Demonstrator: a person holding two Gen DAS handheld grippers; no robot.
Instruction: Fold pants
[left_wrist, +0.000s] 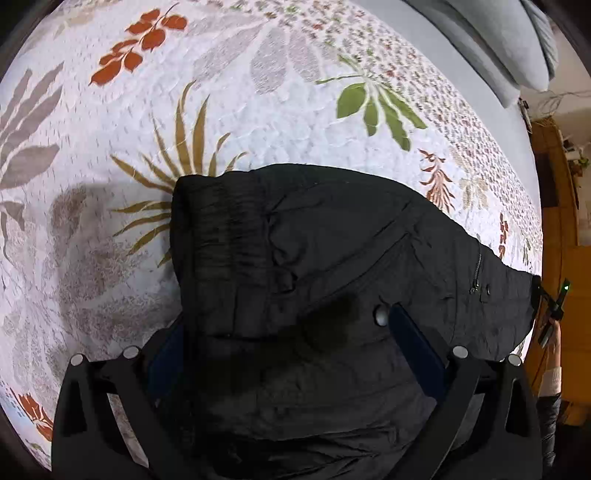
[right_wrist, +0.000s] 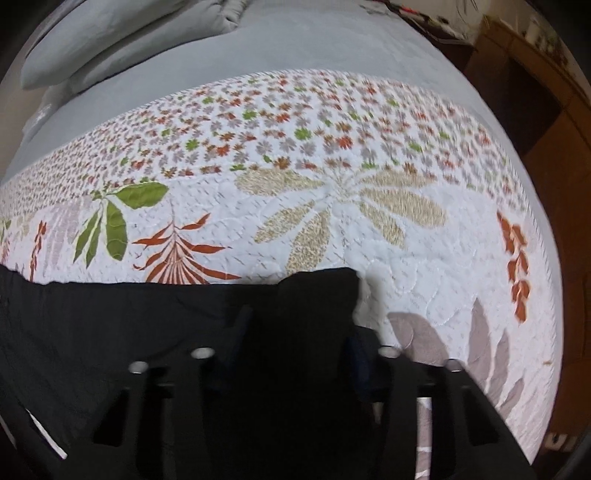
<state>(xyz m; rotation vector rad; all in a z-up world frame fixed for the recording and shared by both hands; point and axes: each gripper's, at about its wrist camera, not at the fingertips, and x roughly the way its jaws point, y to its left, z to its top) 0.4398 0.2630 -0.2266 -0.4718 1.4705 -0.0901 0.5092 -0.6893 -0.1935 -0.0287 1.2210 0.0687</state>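
The black pants (left_wrist: 332, 258) lie on a white floral quilt (left_wrist: 240, 92), elastic waistband toward the left, a zip pocket at the right. My left gripper (left_wrist: 280, 332) stands wide over the fabric; cloth drapes over its left finger, and the right finger (left_wrist: 417, 339) shows on top. The jaws are apart with pants bunched between them. In the right wrist view the pants (right_wrist: 110, 332) run along the lower edge. My right gripper (right_wrist: 295, 350) has its jaws apart around a raised corner of the black fabric (right_wrist: 317, 291).
The quilt (right_wrist: 332, 184) covers a bed with a grey sheet (right_wrist: 295, 44) and grey pillows (right_wrist: 92, 33) at the far end. Wooden furniture (right_wrist: 546, 129) stands beyond the bed's right edge. A person's arm (left_wrist: 550, 369) shows at the right rim.
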